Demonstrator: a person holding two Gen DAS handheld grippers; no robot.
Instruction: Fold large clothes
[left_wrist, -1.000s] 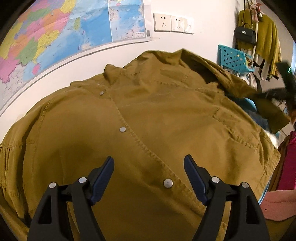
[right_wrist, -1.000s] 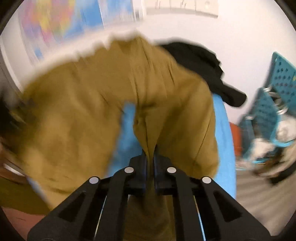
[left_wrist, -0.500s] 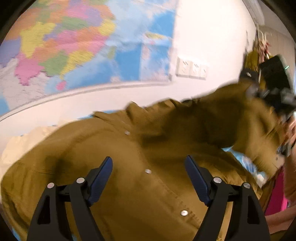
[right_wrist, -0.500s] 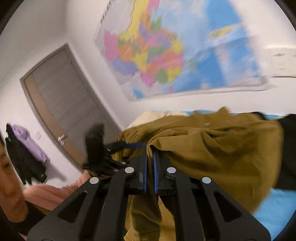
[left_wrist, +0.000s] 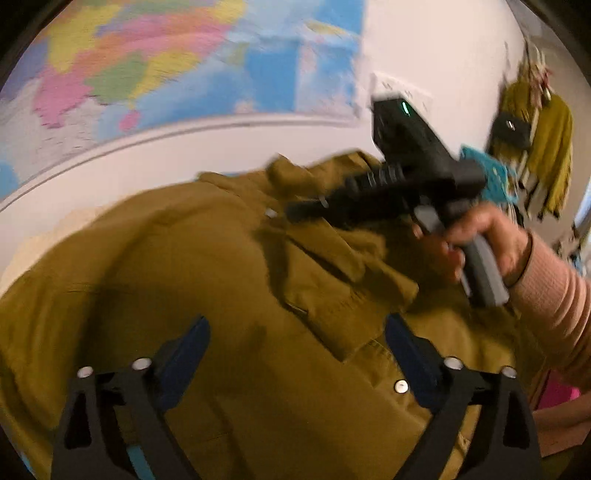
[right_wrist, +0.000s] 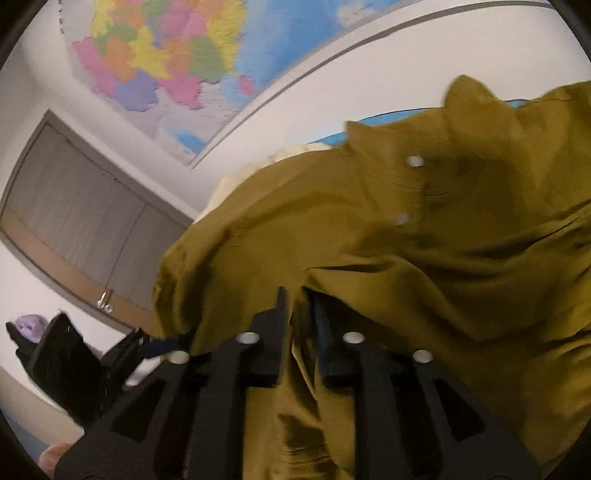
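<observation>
An olive button-up jacket (left_wrist: 229, 280) lies spread on the bed, its sleeve folded over the front. In the left wrist view my left gripper (left_wrist: 295, 330) hovers just above the jacket front, its jaws opening wide with nothing pinched. A hand in a pink sleeve (left_wrist: 491, 240) holds my right gripper (left_wrist: 295, 212) over the collar area. In the right wrist view the right gripper (right_wrist: 298, 299) has its jaws opening. A fold of the jacket (right_wrist: 406, 258) still sits in the narrow gap, and the pads look parted from it. The left gripper (right_wrist: 66, 354) shows at the lower left.
A coloured wall map (left_wrist: 166, 62) and sockets (left_wrist: 402, 88) are on the wall behind the bed. A blue crate (left_wrist: 487, 173) and hanging yellow clothes (left_wrist: 546, 129) stand at the right. A grey door (right_wrist: 74, 221) is at the left. Blue sheet (right_wrist: 332, 138) shows behind the jacket.
The right gripper swept the sleeve across the jacket towards the left side, and its jaws, shut on the cloth before, have parted. The left gripper spread wider and shifted back a little.
</observation>
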